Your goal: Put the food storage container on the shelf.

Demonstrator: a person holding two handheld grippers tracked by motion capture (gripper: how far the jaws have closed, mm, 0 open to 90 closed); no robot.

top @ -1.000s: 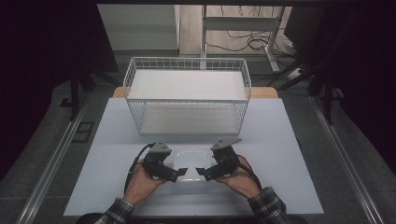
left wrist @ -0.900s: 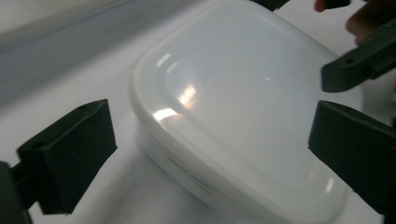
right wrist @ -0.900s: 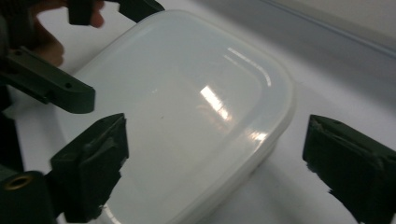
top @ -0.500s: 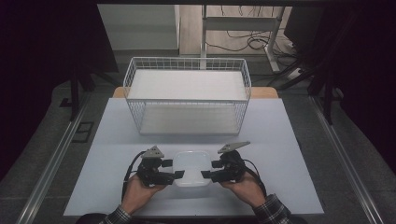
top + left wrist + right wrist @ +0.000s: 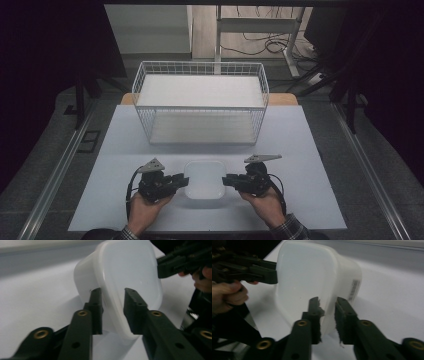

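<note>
A white plastic container with rounded corners sits on the near part of the white worktop, between the two grippers; seen from above it looks like a plain rounded square, while the left gripper view shows its side wall and rim, and the right gripper view shows a small label on its wall. The left gripper meets the container's left edge; in its own view its fingers have just been closing and straddle the rim, one inside and one outside, and whether they press on it I cannot tell. The right gripper meets the opposite edge; its fingers have likewise just been closing astride the rim, pressing or not I cannot tell. Each gripper view shows the other gripper at the far rim. Beyond the container, well apart, stands a white wire basket at the far end of the worktop, visible from above.
</note>
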